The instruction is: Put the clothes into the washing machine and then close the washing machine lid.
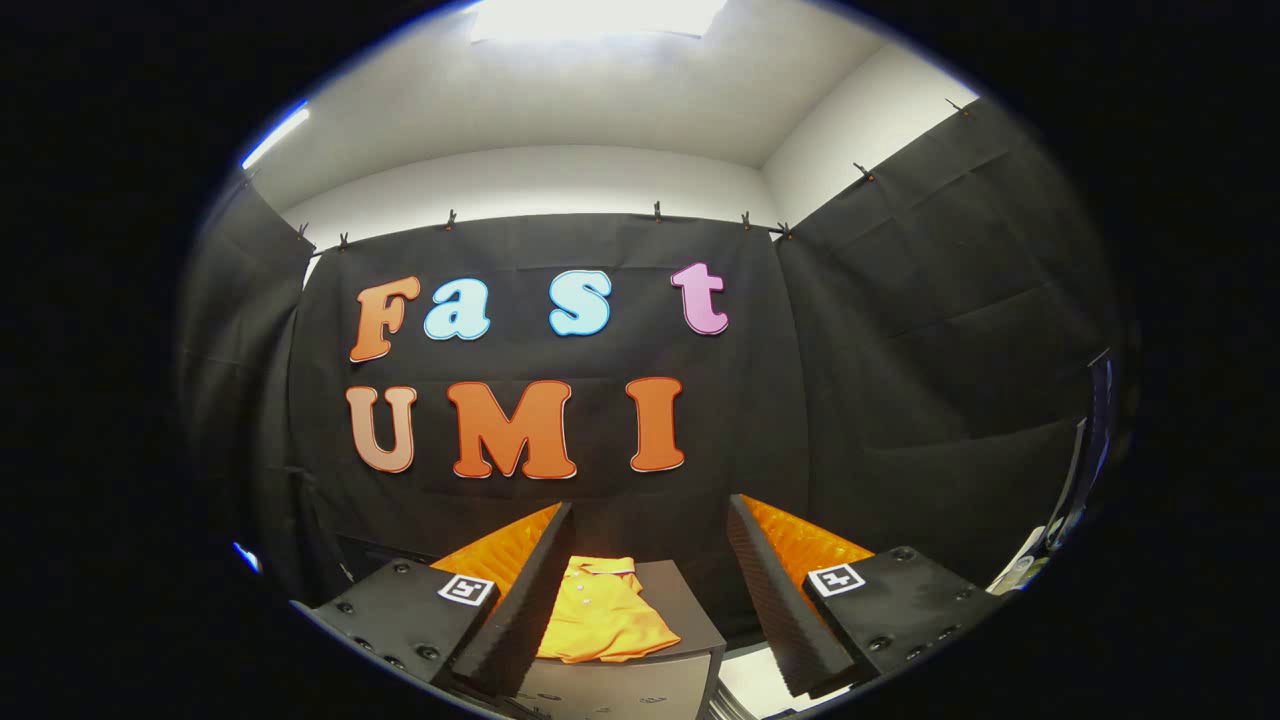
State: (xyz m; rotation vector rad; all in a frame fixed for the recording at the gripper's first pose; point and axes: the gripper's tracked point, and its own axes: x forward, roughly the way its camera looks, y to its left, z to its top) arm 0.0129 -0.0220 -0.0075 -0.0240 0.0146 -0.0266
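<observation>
**While held wide apart: gripper above shirt on washing machine**

Gripper (650,590): fingers spread wide, nothing gripped, nothing touched. Left finger (520,590) and right finger (775,600) angled inward toward their tips, ridged pads facing each other. Square black-and-white marker (467,589) on the left finger's base, a matching one on the right.

Shirt (605,610): yellow-orange, short-sleeved, collar with a pale trim and small buttons down the front. Laid flat, collar end farther away, lower hem nearest. Seen in the gap between the fingers, closer to the left one, partly hidden by it; clear of both.

Washing machine (690,610): dark flat top, lighter grey front below. Shirt resting on the top, hem reaching the near edge. Whether lid is open or closed: cannot tell.

Black cloth (900,350): clipped up behind and to both sides.
</observation>
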